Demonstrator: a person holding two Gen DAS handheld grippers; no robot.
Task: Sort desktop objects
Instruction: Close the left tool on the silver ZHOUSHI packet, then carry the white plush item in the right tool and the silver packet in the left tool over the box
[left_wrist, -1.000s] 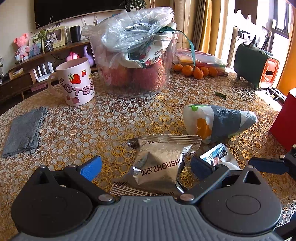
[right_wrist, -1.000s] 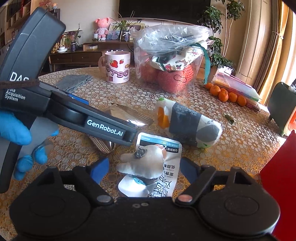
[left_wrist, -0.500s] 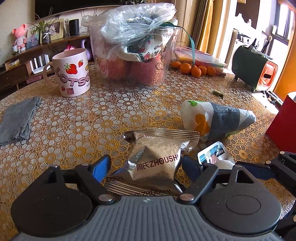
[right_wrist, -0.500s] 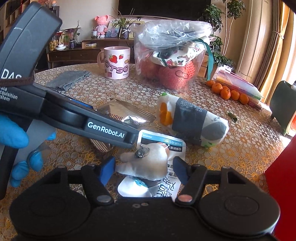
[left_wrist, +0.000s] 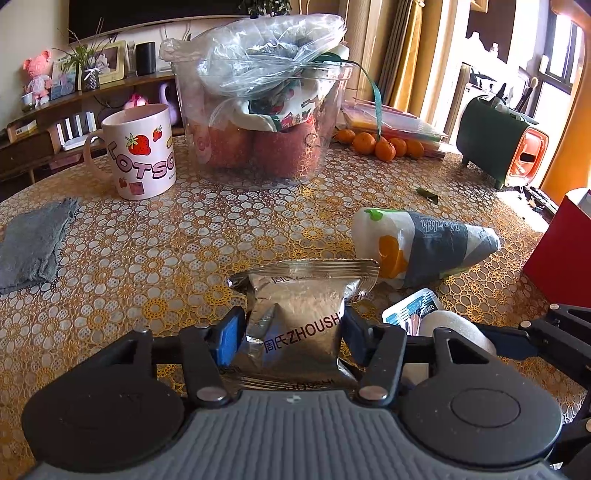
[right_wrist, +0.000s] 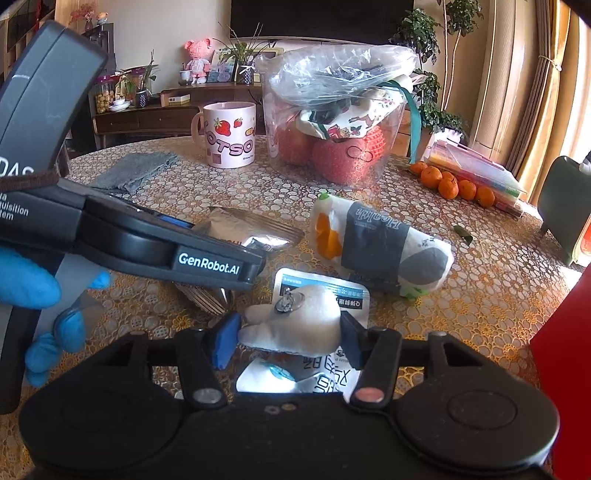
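Observation:
A silver foil snack packet (left_wrist: 299, 317) lies on the lace-patterned table (left_wrist: 147, 266). My left gripper (left_wrist: 290, 334) is closing on it, and both blue pads press into its crumpled sides. Just to its right, a white plush charm (right_wrist: 295, 321) with a metal ring rests on a white printed sachet (right_wrist: 325, 291). My right gripper (right_wrist: 288, 341) is closing too, its pads touching the charm's two ends. In the right wrist view, the left tool's dark body (right_wrist: 147, 243) crosses in front of the silver packet (right_wrist: 251, 229).
A paper-wrapped bundle (left_wrist: 424, 243) lies just beyond both packets. Further back stand a strawberry mug (left_wrist: 142, 151) and a clear tub of apples (left_wrist: 258, 122). A grey cloth (left_wrist: 29, 247) lies left, tangerines (left_wrist: 380, 146) far right, a red box (left_wrist: 557, 258) at the right edge. A blue-gloved hand (right_wrist: 26, 288) holds the left tool.
Both grippers' jaws have narrowed from wide open onto their objects. The silver packet now buckles between the left pads; the right pads have reached the plush charm. Neither hand has shifted.

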